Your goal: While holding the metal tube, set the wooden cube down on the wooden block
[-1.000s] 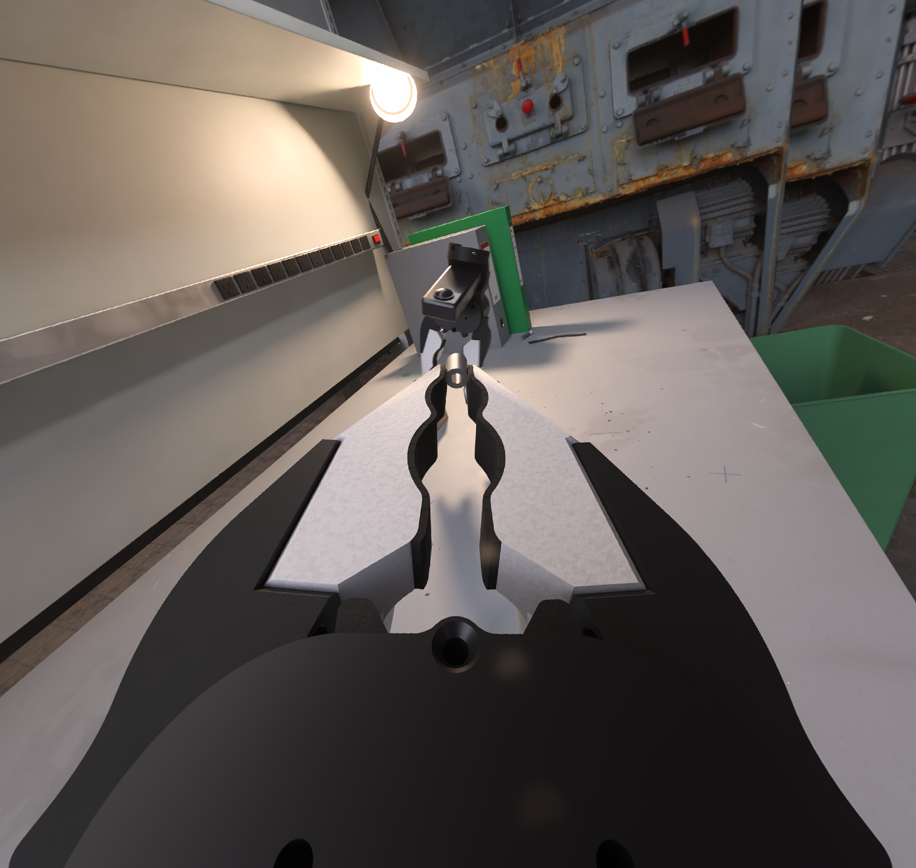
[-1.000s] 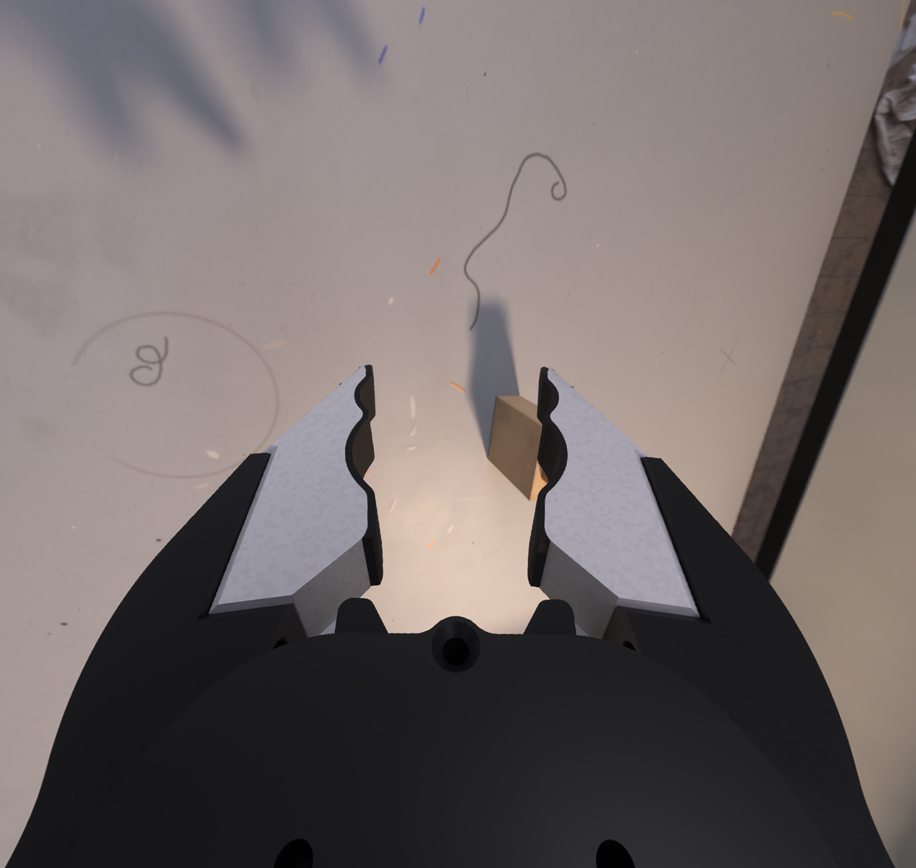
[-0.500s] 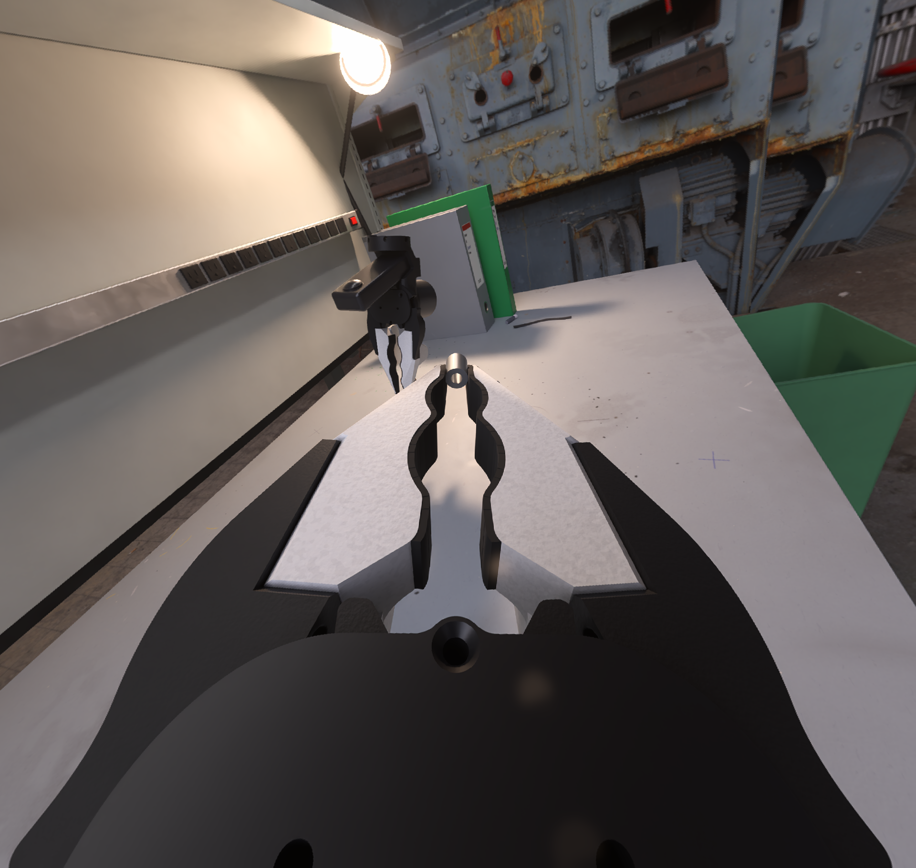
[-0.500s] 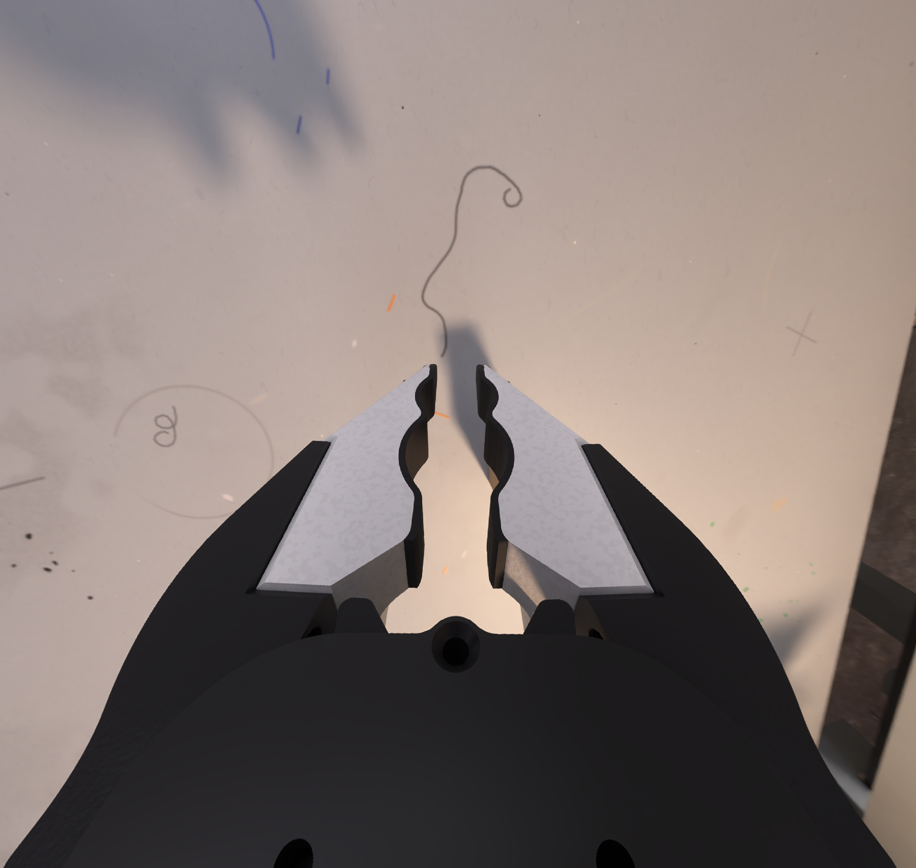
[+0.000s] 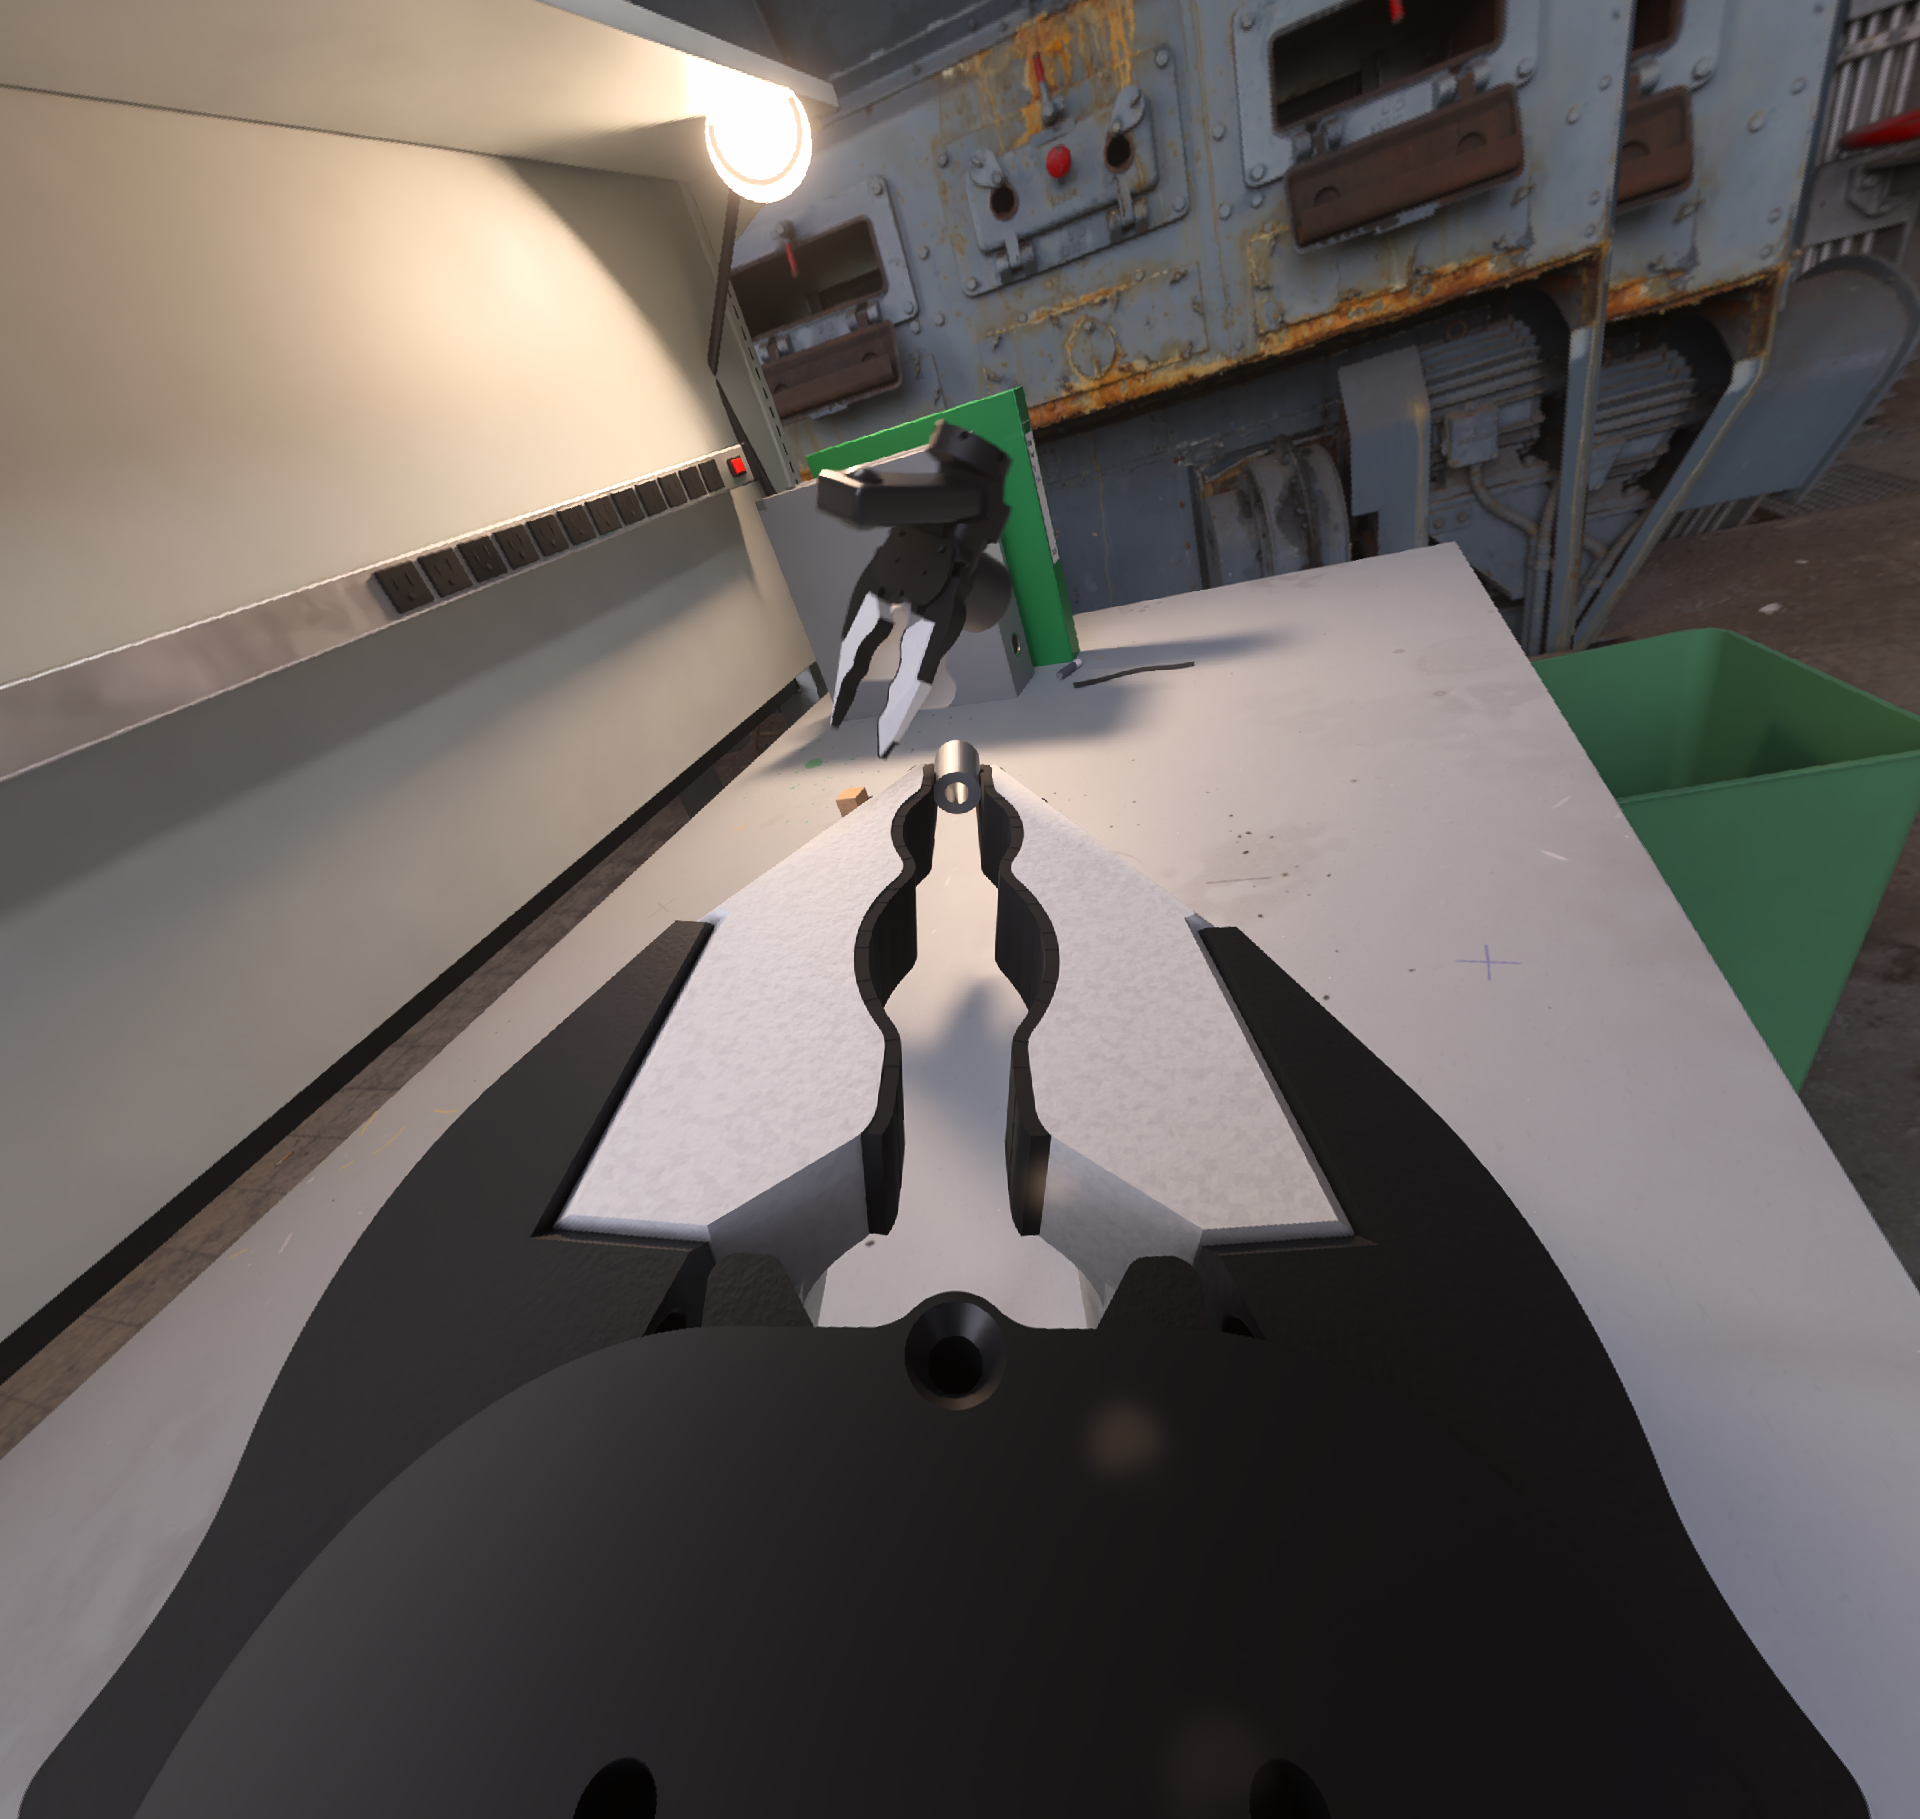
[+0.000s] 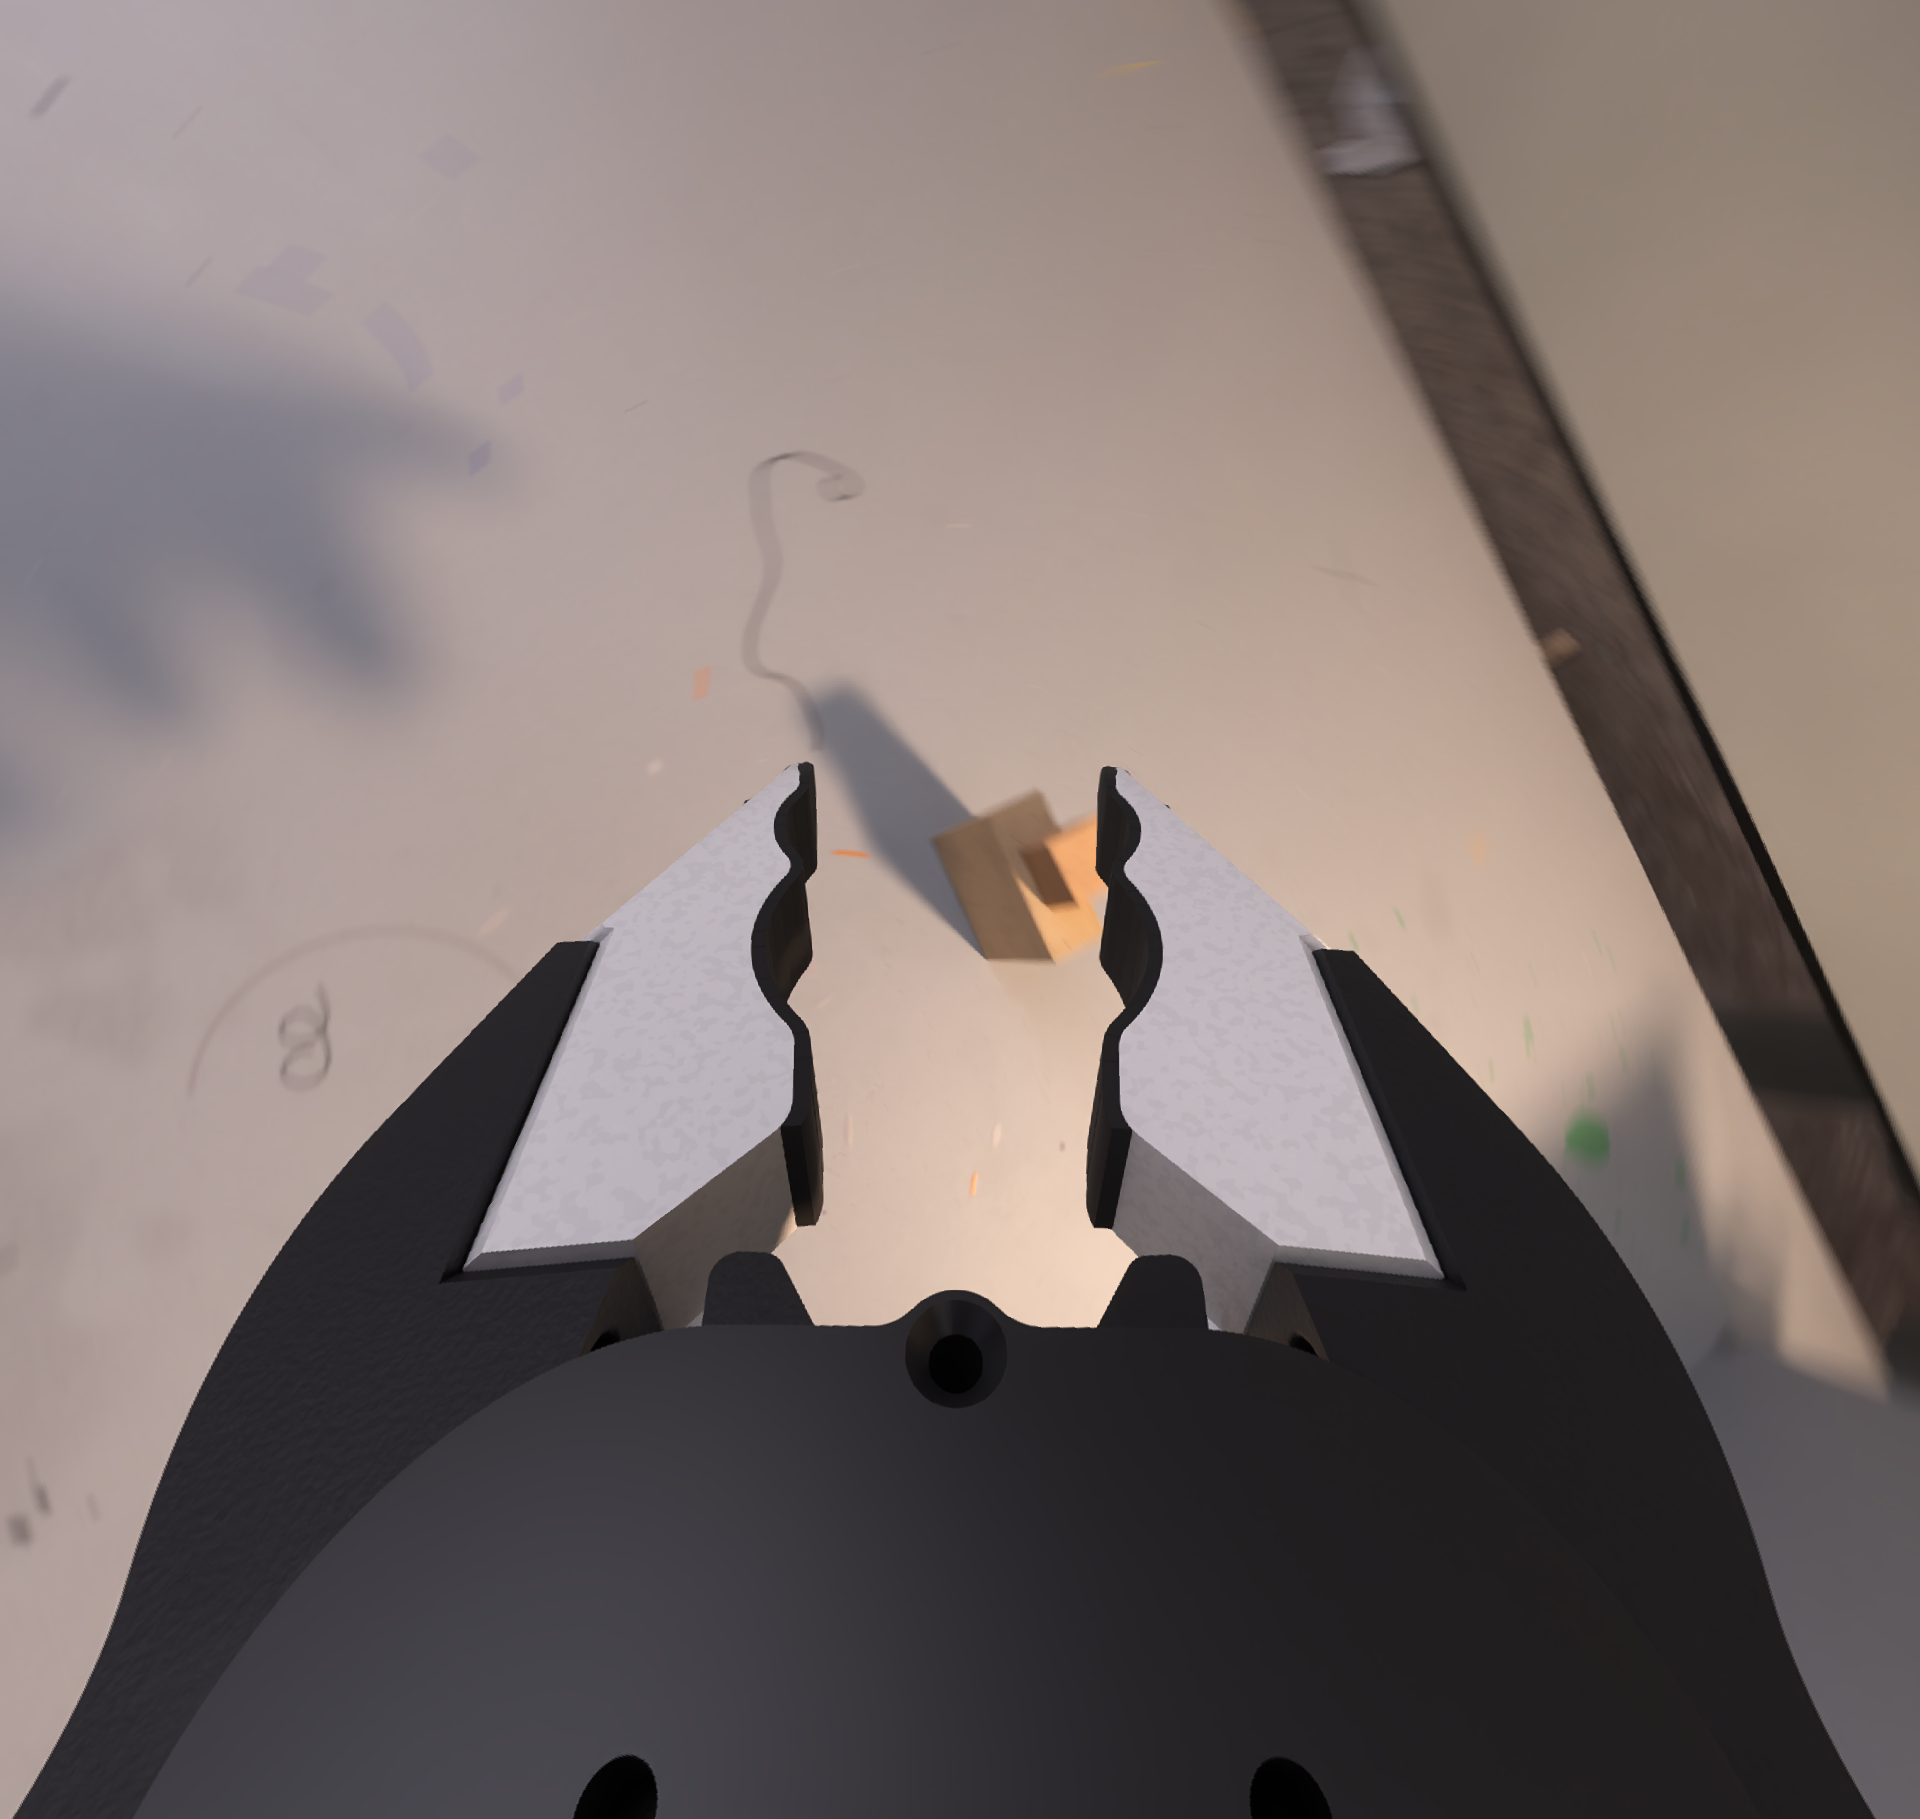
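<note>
My left gripper (image 5: 957,793) is shut on the short metal tube (image 5: 957,790), which sticks out at its tips above the grey table (image 5: 1351,834). My right gripper (image 6: 957,782) is open and empty, above the table. Below it, close to its right finger (image 6: 1195,938), lies a tan wooden block (image 6: 987,876) with a smaller wooden piece (image 6: 1047,876) against or on it; blur hides which. In the left wrist view the right gripper (image 5: 883,689) hangs tilted over the table beyond the tube, and a small wooden piece (image 5: 852,801) shows under it.
A green bin (image 5: 1766,782) stands off the table's right side. A grey box with a green panel (image 5: 1029,522) stands at the far end. A wall with a socket strip (image 5: 551,543) runs along the left. A thin curled wire (image 6: 769,574) lies past the wood.
My right gripper narrowed half a second ago and has opened again; it swung and tilted, and the wooden pieces now show between its fingers. The left gripper still holds the tube.
</note>
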`<state>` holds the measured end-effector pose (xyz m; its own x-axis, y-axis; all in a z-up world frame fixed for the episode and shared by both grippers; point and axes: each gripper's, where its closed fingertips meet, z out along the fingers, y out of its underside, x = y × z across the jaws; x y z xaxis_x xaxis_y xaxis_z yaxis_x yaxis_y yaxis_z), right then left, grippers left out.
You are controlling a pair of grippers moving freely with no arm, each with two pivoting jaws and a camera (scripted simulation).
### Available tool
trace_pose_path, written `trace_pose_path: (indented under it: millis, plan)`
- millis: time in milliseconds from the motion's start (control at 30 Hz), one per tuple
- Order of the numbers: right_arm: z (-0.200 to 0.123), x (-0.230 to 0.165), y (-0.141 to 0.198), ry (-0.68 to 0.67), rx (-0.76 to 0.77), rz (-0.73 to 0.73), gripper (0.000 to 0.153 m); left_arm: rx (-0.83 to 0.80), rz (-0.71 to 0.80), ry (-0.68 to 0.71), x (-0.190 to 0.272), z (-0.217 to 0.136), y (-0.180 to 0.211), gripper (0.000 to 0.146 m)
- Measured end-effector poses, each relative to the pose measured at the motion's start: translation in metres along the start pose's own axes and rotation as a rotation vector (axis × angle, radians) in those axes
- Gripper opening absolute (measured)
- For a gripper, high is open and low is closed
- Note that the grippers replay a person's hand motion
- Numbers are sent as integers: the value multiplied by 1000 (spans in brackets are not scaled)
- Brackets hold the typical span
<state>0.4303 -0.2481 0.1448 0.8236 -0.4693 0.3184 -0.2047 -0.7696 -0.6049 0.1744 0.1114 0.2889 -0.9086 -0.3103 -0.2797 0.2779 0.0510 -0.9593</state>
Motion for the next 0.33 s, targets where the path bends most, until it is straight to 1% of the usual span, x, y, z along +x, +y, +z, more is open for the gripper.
trace_pose_path:
  millis: [100, 133, 167, 200, 233, 300, 333]
  plan:
    - [-31, 39, 23, 219, 68, 324, 56, -6, 3, -11, 0, -1, -1, 7]
    - [-39, 52, 40, 311, 37, 444, 56, -14, 4, -18, 0, -2, 0, 7]
    - [-45, 60, 58, 379, -26, 551, 56, -22, 6, -26, -1, -2, 0, 7]
    - [-47, 62, 74, 404, -89, 633, 56, -30, 7, -34, -1, -2, 1, 7]
    - [-48, 60, 89, 398, -135, 688, 58, -42, 6, -46, -3, -3, 3, 7]
    - [-46, 53, 114, 354, -192, 735, 64, -77, 8, -93, -8, -6, 6, 7]
    - [-45, 50, 124, 325, -209, 753, 65, -98, 9, -125, -11, -8, 8, 7]
